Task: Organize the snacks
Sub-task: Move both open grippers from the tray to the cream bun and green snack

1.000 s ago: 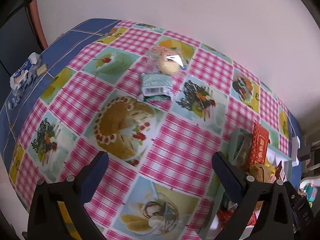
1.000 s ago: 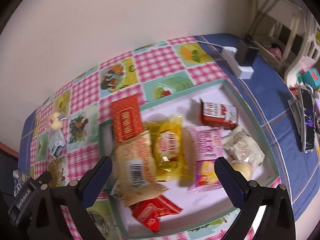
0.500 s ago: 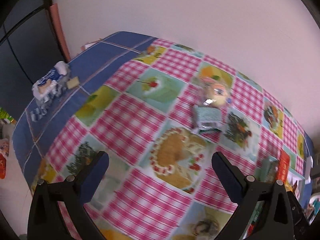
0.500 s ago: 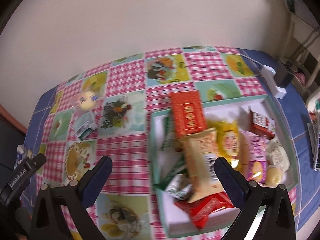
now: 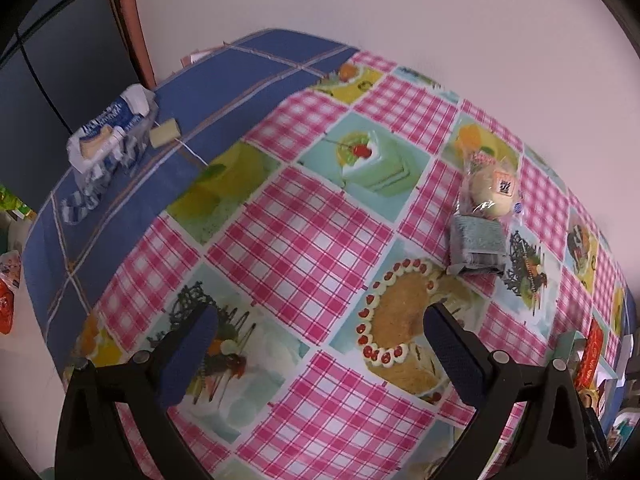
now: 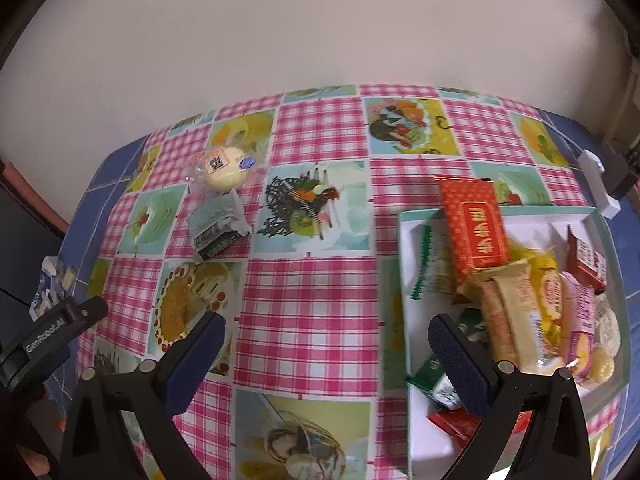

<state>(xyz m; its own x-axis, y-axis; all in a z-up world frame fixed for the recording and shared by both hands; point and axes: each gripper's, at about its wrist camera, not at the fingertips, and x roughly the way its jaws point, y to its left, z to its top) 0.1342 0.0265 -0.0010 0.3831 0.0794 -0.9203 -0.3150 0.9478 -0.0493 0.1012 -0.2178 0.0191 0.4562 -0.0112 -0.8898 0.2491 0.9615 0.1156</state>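
While most of the snacks already fill the white tray (image 6: pixel 408 240) at 3 o'clock in the right wrist view, two packets lie loose on the bench (image 6: pixel 312 320) at 10 o'clock: a round pale bun in clear wrap (image 6: pixel 224 168) and, touching its near edge, a small grey-green packet (image 6: pixel 214 224). In the left wrist view the same pair sits at 2 o'clock, the bun (image 5: pixel 490 190) behind the packet (image 5: pixel 478 246).

Both look light. The bun appears soft and likely to squash, its glossy film probably slippery; a gentle pinch across the middle of the bun, or on the crimped film beside it, seems the safer hold. The grey-green packet looks flat and slightly stiffer, with a folded end raised off the cloth at its near side, which offers an edge to grip across its narrow width.

Left gripper (image 5: pixel 320 344) hovers above the checked cloth with jaws spread wide and nothing between them, the loose pair well ahead of it. Right gripper (image 6: pixel 326 344) is likewise wide open and empty, poised between the pair and the tray's left rim. A red packet (image 6: pixel 474 224) leans over the tray's far edge, above a beige wrapper (image 6: pixel 506 320). A blue-and-white tissue pack (image 5: pixel 108 140) rests apart at 10 o'clock on the blue cloth.
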